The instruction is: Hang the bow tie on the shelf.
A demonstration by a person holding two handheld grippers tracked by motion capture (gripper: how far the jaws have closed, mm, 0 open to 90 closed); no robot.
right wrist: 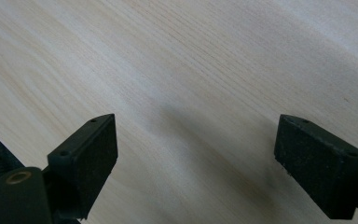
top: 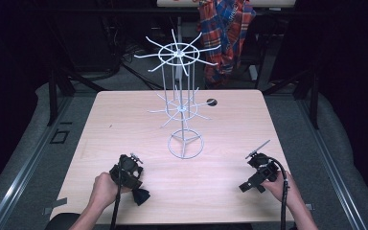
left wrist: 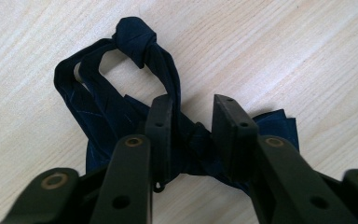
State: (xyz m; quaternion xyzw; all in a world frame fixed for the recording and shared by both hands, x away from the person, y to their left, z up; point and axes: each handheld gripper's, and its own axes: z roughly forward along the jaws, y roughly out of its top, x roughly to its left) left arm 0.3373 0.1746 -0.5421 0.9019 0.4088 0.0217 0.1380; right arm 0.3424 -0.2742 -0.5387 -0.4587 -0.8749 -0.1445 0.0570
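Cloth lay under my left tongs [left wrist: 192,122] — a dark navy bow tie [left wrist: 121,93], soft, light, limp, on the table [top: 220,191] at its near left. The jaws straddled the middle knot, seemingly pinching it; that firm knot was the best hold. My right tongs [right wrist: 196,154] gaped, empty. Farther off stood the wire rack [top: 184,110].

Pale wood table [top: 124,115], grey floor [top: 24,158], dark room, plaid cloth [top: 225,33] behind

Left hand-held gripper [left wrist: 191,116] jaws narrowed, right hand-held gripper [right wrist: 196,140] jaws wide apart
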